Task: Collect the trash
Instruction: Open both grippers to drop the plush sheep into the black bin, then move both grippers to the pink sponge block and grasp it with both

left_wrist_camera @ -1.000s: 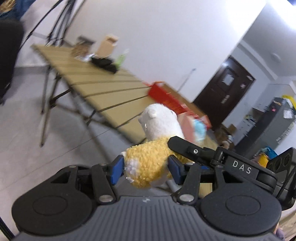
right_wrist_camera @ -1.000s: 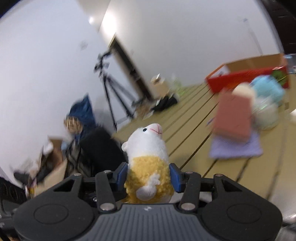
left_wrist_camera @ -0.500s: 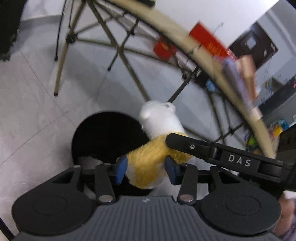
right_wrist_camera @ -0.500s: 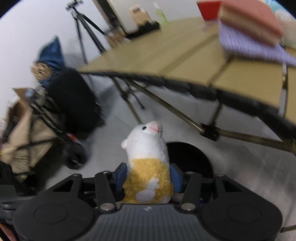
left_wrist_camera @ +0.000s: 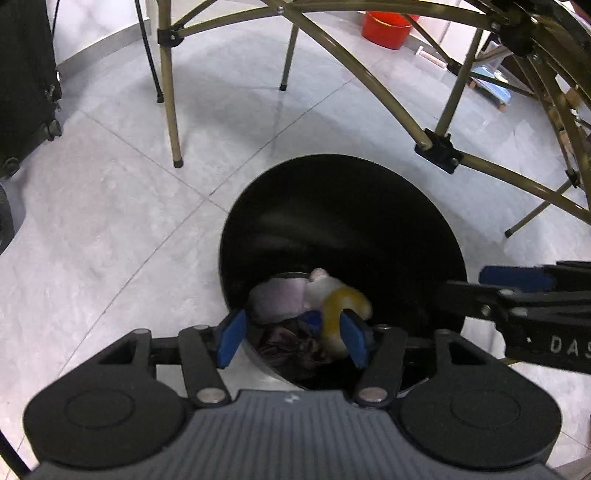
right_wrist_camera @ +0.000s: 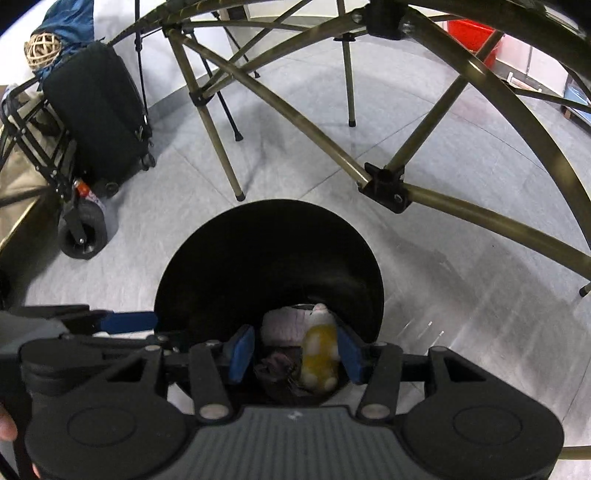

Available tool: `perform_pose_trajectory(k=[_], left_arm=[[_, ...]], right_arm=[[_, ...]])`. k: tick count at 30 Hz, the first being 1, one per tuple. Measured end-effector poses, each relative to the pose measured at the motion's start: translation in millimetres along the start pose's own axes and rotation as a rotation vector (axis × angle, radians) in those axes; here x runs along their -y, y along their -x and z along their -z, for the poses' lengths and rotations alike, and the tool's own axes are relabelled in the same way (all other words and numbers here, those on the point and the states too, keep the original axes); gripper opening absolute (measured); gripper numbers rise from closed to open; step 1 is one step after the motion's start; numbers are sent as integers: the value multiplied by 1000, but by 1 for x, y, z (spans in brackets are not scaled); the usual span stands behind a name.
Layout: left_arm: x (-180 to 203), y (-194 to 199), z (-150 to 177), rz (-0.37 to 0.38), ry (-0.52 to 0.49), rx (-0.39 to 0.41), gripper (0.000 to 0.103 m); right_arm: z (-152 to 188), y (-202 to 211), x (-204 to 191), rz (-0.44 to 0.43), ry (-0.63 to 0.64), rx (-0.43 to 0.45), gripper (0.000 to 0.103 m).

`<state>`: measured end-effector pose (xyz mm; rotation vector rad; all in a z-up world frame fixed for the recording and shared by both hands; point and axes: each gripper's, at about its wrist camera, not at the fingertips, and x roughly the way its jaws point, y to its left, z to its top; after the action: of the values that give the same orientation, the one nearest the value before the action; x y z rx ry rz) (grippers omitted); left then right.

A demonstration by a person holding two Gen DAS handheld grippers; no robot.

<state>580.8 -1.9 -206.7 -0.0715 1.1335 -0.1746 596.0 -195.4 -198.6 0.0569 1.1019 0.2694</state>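
Note:
A white and yellow plush toy (left_wrist_camera: 338,299) is inside the black round bin (left_wrist_camera: 369,206), blurred, free of both grippers; it also shows in the right wrist view (right_wrist_camera: 319,345). My left gripper (left_wrist_camera: 293,338) is open over the bin's near rim. My right gripper (right_wrist_camera: 293,352) is open over the same bin (right_wrist_camera: 258,251), beside the left one. Pale and dark crumpled trash (left_wrist_camera: 280,295) lies in the bin beneath the toy.
The folding table's metal legs (left_wrist_camera: 171,92) and braces (right_wrist_camera: 384,184) stand just beyond the bin. A black wheeled case on a cart (right_wrist_camera: 96,122) is at the left. A red bucket (left_wrist_camera: 386,24) is on the floor far back.
Both grippers were shut on the plush toy and swung down from the table to over the bin. Both have now opened and the toy has dropped into the bin.

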Motion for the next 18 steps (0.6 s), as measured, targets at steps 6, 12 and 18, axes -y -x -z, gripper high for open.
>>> perform_pose_trajectory(k=[6,12,18], left_arm=[[7,14,-7,-37,-37,70,69],[18,53,-15,-127,-110,237,71],[43,97,-14,-186,-166,383,77]], right_arm=[[-1,10,-4,14,30,29,50],[12,62,-24,91,185,209,50],[25,132,-16,58,170,399,50]])
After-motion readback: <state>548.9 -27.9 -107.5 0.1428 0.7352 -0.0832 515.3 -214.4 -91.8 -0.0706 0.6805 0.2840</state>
